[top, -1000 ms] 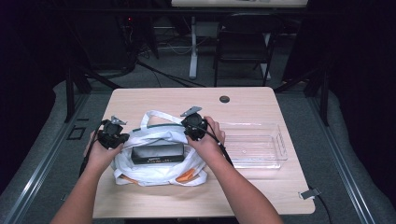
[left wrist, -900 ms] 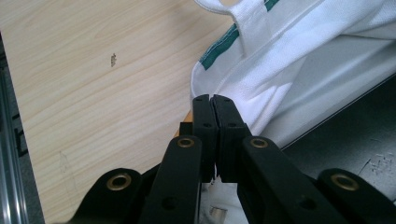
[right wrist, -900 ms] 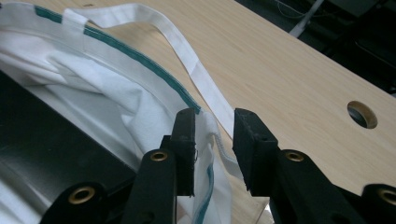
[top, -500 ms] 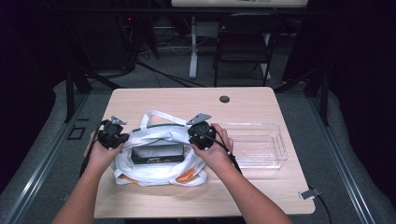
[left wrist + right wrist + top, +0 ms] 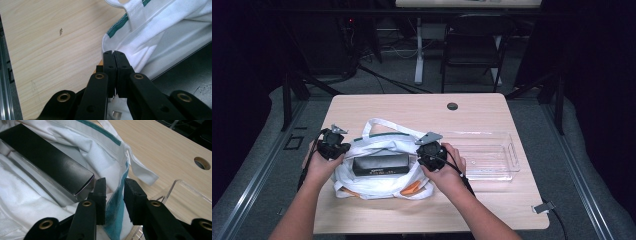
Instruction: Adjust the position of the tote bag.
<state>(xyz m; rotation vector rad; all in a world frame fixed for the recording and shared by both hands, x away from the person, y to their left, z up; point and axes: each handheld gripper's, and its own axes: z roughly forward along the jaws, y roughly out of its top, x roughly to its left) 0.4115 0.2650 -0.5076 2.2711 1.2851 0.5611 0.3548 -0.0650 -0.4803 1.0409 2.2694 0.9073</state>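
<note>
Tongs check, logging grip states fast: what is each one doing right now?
Left tongs: closed, pinching the white bag at its edge.
Right tongs: open, astride the bag's rim, closing; pads not yet pressing.

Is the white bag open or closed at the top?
Open. The white bag gapes at the top, so the black box inside shows from above, and each gripper is at one side of its rim.

Left gripper (image 5: 332,144) jaws clamped together; right gripper (image 5: 430,149) jaws parted, just been closing (both forearms low).
</note>
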